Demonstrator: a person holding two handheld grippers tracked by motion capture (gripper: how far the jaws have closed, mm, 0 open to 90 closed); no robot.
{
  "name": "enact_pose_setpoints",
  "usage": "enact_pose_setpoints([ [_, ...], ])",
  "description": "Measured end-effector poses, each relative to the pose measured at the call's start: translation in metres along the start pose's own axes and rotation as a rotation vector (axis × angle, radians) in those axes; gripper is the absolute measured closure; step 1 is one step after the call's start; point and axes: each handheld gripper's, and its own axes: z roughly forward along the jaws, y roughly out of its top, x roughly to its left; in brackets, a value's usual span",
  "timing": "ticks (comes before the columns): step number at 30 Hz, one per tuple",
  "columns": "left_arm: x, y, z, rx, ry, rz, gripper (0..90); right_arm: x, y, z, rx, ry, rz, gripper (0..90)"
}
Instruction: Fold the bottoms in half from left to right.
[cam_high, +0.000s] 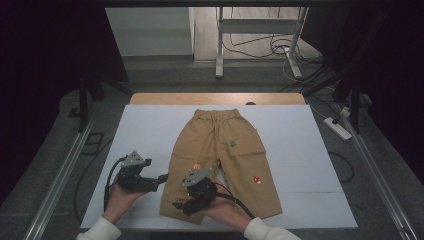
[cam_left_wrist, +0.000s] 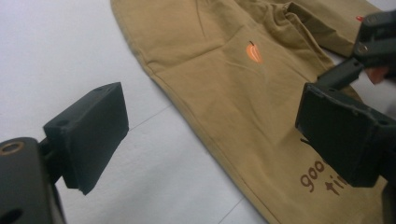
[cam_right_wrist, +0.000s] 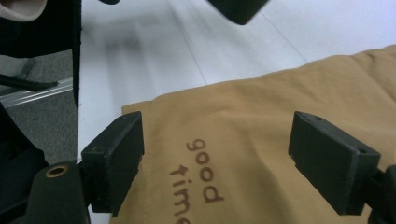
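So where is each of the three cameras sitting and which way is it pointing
High view: above the person's side, facing forward and down on the tan trousers; forearms, left gripper, right gripper.
Left gripper view: rides the left gripper, facing the trouser leg edge; open jaws.
Right gripper view: rides the right gripper, over the hem; open jaws.
Both gripper views share the "good time" print.

I see open white table (cam_high: 145, 130) left of the trousers (cam_high: 220, 150); my right gripper (cam_high: 192, 200) crowds their near-left cuff, blocking my left gripper (cam_high: 150, 182).
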Motion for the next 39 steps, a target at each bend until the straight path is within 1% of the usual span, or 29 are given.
enact_pose_setpoints([
  [5,0.002,0.0,0.0,0.0,0.002,-0.004,9.5,0.007,0.003,0.005,0.01,0.012,-0.015,18.4],
  [10,0.002,0.0,0.001,0.004,0.014,-0.01,9.6,0.018,0.007,0.014,0.019,0.038,-0.04,18.4],
  [11,0.002,0.0,0.001,0.004,0.014,-0.01,9.5,0.018,0.007,0.014,0.019,0.038,-0.04,18.4],
  [12,0.002,0.0,0.001,0.004,0.015,-0.01,9.6,0.022,0.008,0.017,0.031,0.038,-0.05,18.7],
  [15,0.003,0.0,0.001,0.005,0.016,-0.011,9.6,0.026,0.007,0.024,0.046,0.046,-0.066,20.4],
  [21,0.003,0.0,0.001,0.007,0.02,-0.011,9.5,0.03,0.007,0.032,0.065,0.039,-0.09,21.9],
  [22,0.003,0.0,0.001,0.007,0.021,-0.01,9.6,0.032,0.007,0.035,0.086,0.032,-0.11,23.3],
  [24,0.003,0.0,0.001,0.009,0.022,-0.012,9.6,0.033,0.006,0.037,0.092,0.029,-0.117,24.0],
  [25,0.003,0.0,0.001,0.01,0.022,-0.012,9.6,0.035,0.004,0.039,0.116,0.013,-0.148,27.3],
  [26,0.003,0.0,0.002,0.013,0.023,-0.012,9.6,0.035,0.004,0.039,0.116,0.013,-0.148,27.3],
  [27,0.003,-0.001,0.002,0.012,0.023,-0.013,9.5,0.034,0.004,0.037,0.116,0.026,-0.121,37.9],
  [28,0.002,-0.001,0.003,0.014,0.023,-0.012,9.6,0.033,0.004,0.036,0.118,0.017,-0.119,44.3],
  [29,0.002,-0.001,0.003,0.014,0.023,-0.012,9.5,0.033,0.004,0.036,0.118,0.017,-0.119,44.3],
  [30,0.002,-0.001,0.003,0.015,0.023,-0.011,9.5,0.03,0.004,0.034,0.117,0.017,-0.123,58.8],
  [31,0.002,-0.001,0.003,0.017,0.023,-0.009,9.6,0.028,0.004,0.033,0.119,0.014,-0.123,66.5],
  [32,0.002,-0.001,0.003,0.018,0.023,-0.007,9.6,0.028,0.004,0.033,0.119,0.014,-0.123,66.5],
  [33,0.001,-0.001,0.003,0.017,0.024,-0.005,9.5,0.023,0.003,0.03,0.117,0.005,-0.119,82.8],
  [34,0.001,-0.001,0.003,0.017,0.024,-0.005,9.5,0.023,0.003,0.03,0.117,0.005,-0.119,82.8],
  [35,0.001,-0.001,0.003,0.017,0.026,-0.007,9.5,0.018,0.004,0.028,0.13,0.007,-0.109,86.2],
  [36,0.001,-0.001,0.003,0.017,0.027,-0.008,9.5,0.016,0.004,0.026,0.135,0.015,-0.102,86.5],
  [37,0.001,-0.001,0.003,0.014,0.029,-0.011,9.5,0.015,0.005,0.024,0.125,0.018,-0.097,86.6],
  [39,0.002,-0.001,0.003,0.014,0.031,-0.013,9.5,0.014,0.007,0.018,0.117,0.02,-0.104,86.6],
])
